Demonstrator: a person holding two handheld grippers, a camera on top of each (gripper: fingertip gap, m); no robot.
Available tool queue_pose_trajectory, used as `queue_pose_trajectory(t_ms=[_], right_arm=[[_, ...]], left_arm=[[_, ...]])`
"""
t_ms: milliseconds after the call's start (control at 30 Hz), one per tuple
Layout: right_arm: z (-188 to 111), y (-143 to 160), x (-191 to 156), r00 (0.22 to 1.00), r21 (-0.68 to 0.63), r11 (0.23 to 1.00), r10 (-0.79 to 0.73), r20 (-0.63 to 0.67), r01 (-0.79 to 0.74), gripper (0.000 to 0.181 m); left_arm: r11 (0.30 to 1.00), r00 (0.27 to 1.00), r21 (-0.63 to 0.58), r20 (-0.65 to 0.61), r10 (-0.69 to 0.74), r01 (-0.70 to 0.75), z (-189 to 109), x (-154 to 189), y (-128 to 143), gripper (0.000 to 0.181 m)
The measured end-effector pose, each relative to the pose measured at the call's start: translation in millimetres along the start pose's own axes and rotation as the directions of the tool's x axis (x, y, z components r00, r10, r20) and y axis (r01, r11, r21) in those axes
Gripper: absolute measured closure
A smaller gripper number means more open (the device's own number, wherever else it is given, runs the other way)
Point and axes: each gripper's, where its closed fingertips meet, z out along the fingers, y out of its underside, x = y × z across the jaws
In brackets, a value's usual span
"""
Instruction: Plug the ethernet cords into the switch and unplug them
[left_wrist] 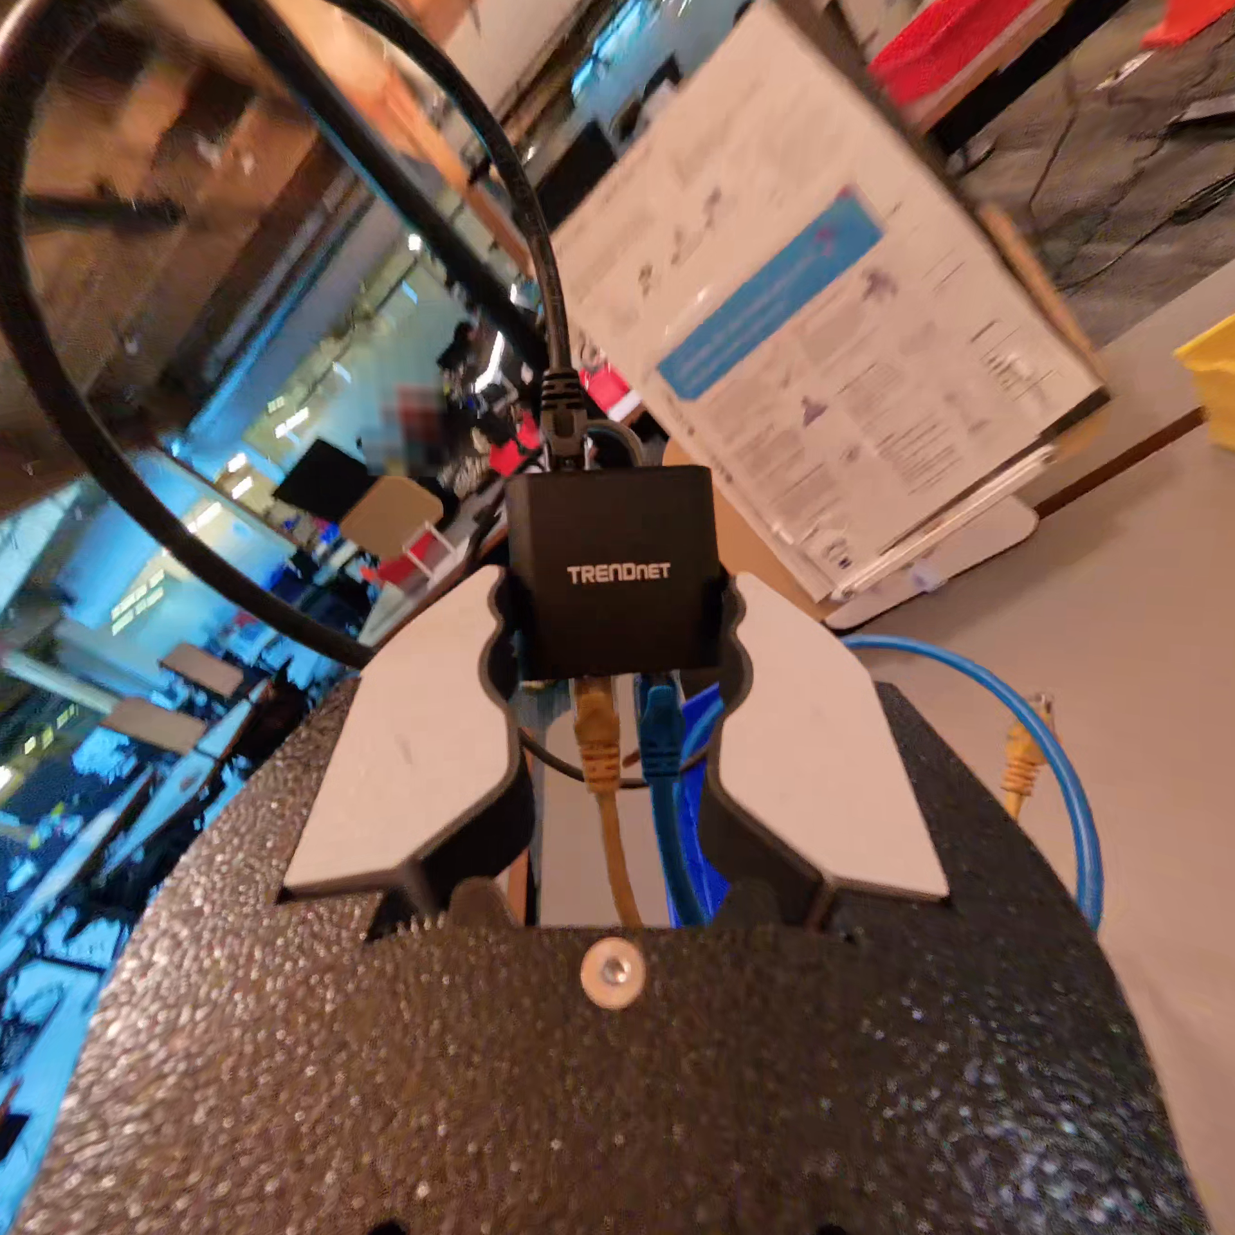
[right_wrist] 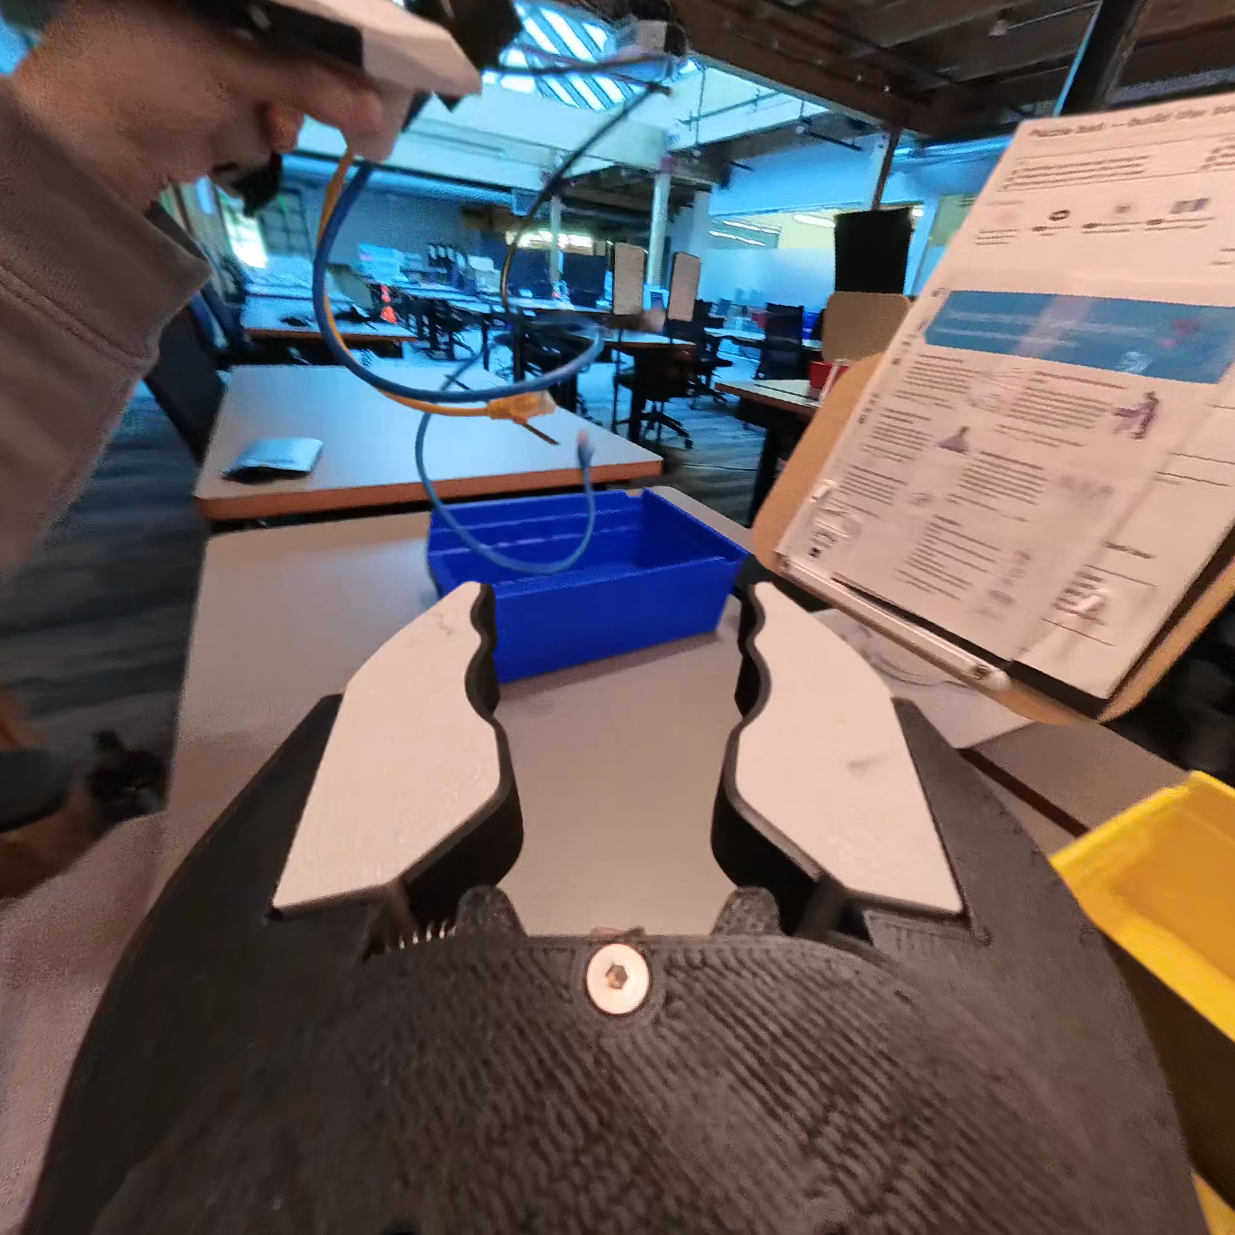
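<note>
My left gripper [left_wrist: 618,601] is shut on a small black switch [left_wrist: 611,541] and holds it up in the air, tilted. A black cord [left_wrist: 561,401] is plugged into its far side and loops off to the left. A yellow cord [left_wrist: 598,742] and a blue cord [left_wrist: 661,735] are plugged into its near side. The yellow cord's free plug [left_wrist: 1022,755] hangs at the right. In the right wrist view the left gripper [right_wrist: 394,60] is high at upper left, with the blue cord [right_wrist: 347,334] and yellow plug [right_wrist: 521,406] dangling. My right gripper [right_wrist: 618,635] is open and empty above the table.
A blue bin [right_wrist: 601,575] stands on the grey table [right_wrist: 301,601] just beyond the right gripper. A printed sheet on a stand [right_wrist: 1042,428] is at the right. A yellow bin [right_wrist: 1163,889] is at the near right. A person's hand and sleeve [right_wrist: 80,281] are at the left.
</note>
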Motion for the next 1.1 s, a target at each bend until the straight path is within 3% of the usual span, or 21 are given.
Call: queue_pose_trajectory(t_ms=[100,233,333,400,467,567,633,733,800,900,1000,1100], right_arm=[[-5,-22,-30,0.996,0.07,0.995,0.067,0.067,-0.072,0.112],[-16,-46,-67,0.991,0.142,0.986,0.075,0.109,-0.09,0.116],[-12,-36,-70,0.987,0.122,0.98,0.149,0.066,-0.156,0.107],[-3,-18,-65,0.959,0.1,0.954,0.276,0.067,-0.282,0.1],[10,11,-66,0.922,0.024,0.927,0.369,0.118,-0.375,0.111],[26,54,-61,0.866,-0.066,0.873,0.487,0.116,-0.482,0.109],[31,67,-67,0.815,-0.085,0.834,0.551,0.179,-0.545,0.117],[40,83,-83,0.731,-0.16,0.781,0.622,0.28,-0.603,0.154],[45,86,-84,0.674,-0.153,0.736,0.67,0.313,-0.66,0.155],[49,83,-88,0.5,-0.161,0.593,0.772,0.394,-0.789,0.157],[51,77,-86,0.301,-0.157,0.403,0.845,0.442,-0.902,0.158],[53,77,-83,0.207,-0.14,0.295,0.872,0.444,-0.945,0.157]], left_arm=[[0.997,0.99,0.07,-0.135,0.048,-0.039,-36,26,-40,0.123],[0.991,0.947,0.109,-0.3,0.111,-0.081,-55,82,-45,0.123],[0.987,0.87,0.142,-0.474,0.134,-0.075,-59,150,-25,0.122],[0.984,0.818,0.162,-0.556,0.149,-0.07,-55,198,-2,0.122],[0.983,0.778,0.172,-0.608,0.159,-0.066,-50,240,24,0.122],[0.971,0.74,0.233,-0.644,0.196,-0.055,-55,286,49,0.122],[0.964,0.716,0.259,-0.66,0.227,-0.066,-59,307,63,0.122],[0.954,0.689,0.296,-0.682,0.245,-0.047,-64,323,72,0.122],[0.952,0.686,0.3,-0.683,0.253,-0.053,-63,323,78,0.122],[0.916,0.668,0.401,-0.678,0.306,-0.013,-67,318,79,0.122],[0.911,0.659,0.391,-0.721,0.215,0.131,-73,312,78,0.121],[0.915,0.684,0.355,-0.717,0.135,0.191,-72,306,81,0.116]])
